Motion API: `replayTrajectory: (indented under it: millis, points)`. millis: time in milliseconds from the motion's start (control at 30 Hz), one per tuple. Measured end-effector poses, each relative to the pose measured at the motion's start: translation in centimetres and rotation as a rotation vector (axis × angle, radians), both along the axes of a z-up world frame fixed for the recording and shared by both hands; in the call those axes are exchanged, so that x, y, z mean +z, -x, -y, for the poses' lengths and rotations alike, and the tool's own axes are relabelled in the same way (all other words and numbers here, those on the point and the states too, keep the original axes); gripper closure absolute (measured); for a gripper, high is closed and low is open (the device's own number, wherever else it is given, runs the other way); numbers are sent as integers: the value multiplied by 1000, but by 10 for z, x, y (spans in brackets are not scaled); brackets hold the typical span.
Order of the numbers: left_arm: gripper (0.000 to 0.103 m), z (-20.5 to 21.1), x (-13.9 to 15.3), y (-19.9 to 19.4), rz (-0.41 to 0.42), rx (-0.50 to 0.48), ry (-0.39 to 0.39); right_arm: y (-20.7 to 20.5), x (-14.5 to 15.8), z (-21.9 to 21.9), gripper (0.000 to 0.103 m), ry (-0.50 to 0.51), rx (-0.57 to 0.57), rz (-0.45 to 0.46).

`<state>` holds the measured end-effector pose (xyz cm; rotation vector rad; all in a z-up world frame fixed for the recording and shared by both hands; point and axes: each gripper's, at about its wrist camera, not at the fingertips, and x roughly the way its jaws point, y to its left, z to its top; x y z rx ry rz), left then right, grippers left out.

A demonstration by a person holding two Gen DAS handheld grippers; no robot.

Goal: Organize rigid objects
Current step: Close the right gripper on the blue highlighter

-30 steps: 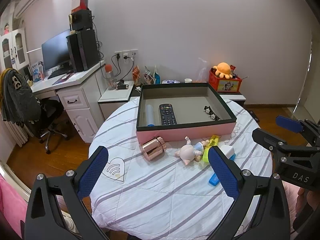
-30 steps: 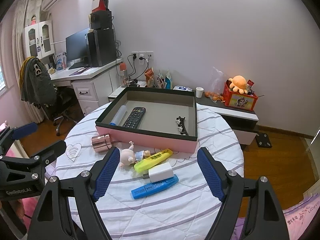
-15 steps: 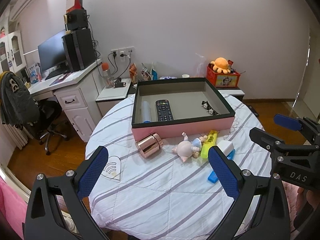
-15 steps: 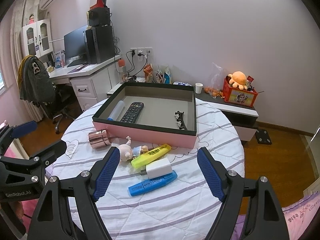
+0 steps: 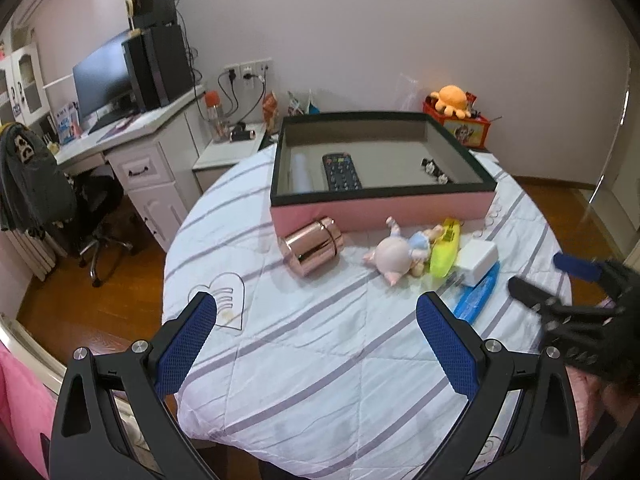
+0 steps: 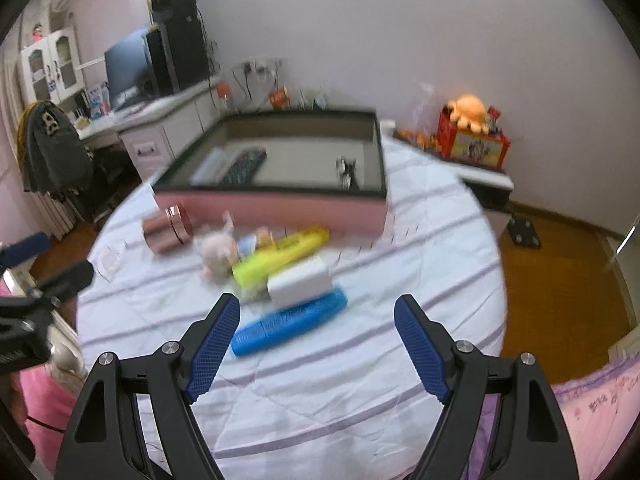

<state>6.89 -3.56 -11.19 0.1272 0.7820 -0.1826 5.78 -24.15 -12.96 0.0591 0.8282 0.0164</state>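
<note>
Approaching the loose items in front of the pink box

Lying on the striped tablecloth [image 5: 304, 344], just in front of the pink box [image 5: 380, 210], were the things I had yet to sort: a rose-gold canister [image 5: 312, 245] on its side, a pig doll [image 5: 396, 254], a yellow highlighter [image 5: 446, 252], a white charger [image 5: 478, 261] resting partly on a blue marker [image 5: 478, 298]. Inside the box I saw a remote [image 5: 341, 172], a pale tube [image 5: 299, 171] and a small dark trinket [image 5: 434, 171]. I judged this the reaching step. My right gripper [image 6: 318, 344] hung above the near end of the blue marker, jaws wide and empty. My left gripper [image 5: 316, 344] hovered over bare cloth, equally wide, holding nothing. Next I would need to straddle one item squarely before closing.
</note>
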Motion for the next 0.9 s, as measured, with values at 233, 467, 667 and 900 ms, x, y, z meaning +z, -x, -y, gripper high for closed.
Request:
replayTrajectory:
  millis: [233,467,667,900]
  points:
    - [2,0,-16,-7,-37,-20,-6,-20,-46,-23,22,-27,-25,-88]
    - [2,8,-25,-11,-63,-58,-14,-29,-65,-22,22,56,-86,-128]
    - [2,17,-31,-16,-77,-70,-8,-18,-61,20,22,40,-125,-120]
    - [2,25,-31,-14,-77,-86,-24,-29,-66,26,23,33,-54,-122]
